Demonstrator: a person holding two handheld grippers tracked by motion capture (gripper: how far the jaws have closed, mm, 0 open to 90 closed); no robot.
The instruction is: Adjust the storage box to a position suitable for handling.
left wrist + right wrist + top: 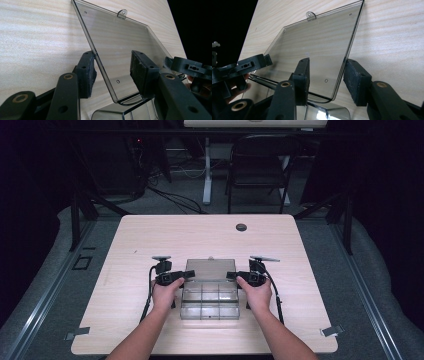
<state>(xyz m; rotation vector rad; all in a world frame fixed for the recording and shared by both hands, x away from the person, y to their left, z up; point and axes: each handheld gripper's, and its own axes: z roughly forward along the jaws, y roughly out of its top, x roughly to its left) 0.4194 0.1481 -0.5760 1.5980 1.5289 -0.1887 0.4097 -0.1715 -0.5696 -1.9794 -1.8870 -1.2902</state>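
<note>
A clear plastic compartment box (209, 301) lies on the wooden table, its smoky lid (210, 269) swung up and back. My left gripper (187, 275) is at the lid's left edge and my right gripper (231, 276) at its right edge. In the left gripper view the lid (120, 40) has its edge between the open jaws of the left gripper (113, 65), close against one pad (87, 75). In the right gripper view the lid (317, 42) has its edge between the open jaws of the right gripper (325, 72), next to the outer pad (355, 80). A small latch tab (310, 15) sticks up from the lid's far rim.
The table (150, 235) has a round cable hole (241, 227) near its far edge and metal brackets at its front corners (77, 333). A folding chair (260, 170) and a desk leg stand beyond it. Cables trail from both grippers toward the person.
</note>
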